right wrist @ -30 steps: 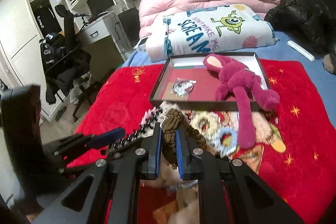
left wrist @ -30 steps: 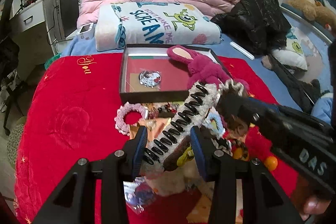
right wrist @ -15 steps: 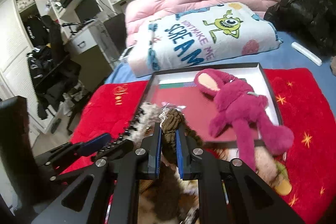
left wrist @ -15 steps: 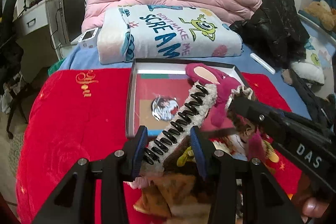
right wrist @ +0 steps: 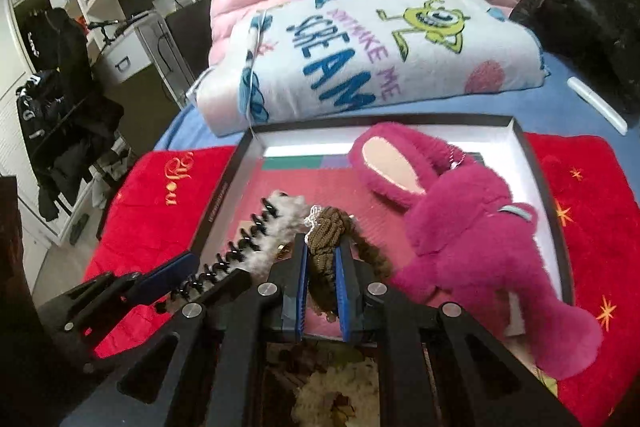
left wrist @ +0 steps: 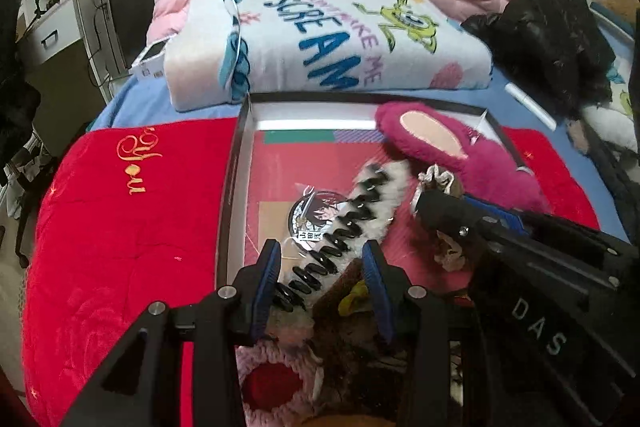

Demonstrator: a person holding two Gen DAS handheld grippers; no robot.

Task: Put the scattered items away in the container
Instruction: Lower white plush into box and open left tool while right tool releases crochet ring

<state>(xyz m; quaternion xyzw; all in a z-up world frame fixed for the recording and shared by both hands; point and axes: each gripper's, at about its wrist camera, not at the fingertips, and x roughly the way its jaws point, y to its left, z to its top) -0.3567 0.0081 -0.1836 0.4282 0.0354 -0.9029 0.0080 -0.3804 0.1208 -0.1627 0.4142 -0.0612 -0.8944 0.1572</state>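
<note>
Both grippers are advancing from the pile over the box [left wrist: 234, 163]. Left gripper [left wrist: 320, 277] fingers are spread around the hair claw [left wrist: 344, 227]; right gripper [right wrist: 321, 269] is pinching the brown scrunchie [right wrist: 326, 233], both now hanging above the box floor. Release looks next.

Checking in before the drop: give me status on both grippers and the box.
Left gripper grips fuzzy claw clip. Right gripper clamps brown scrunchie. Both over box. Pink plush fills right side.
</note>
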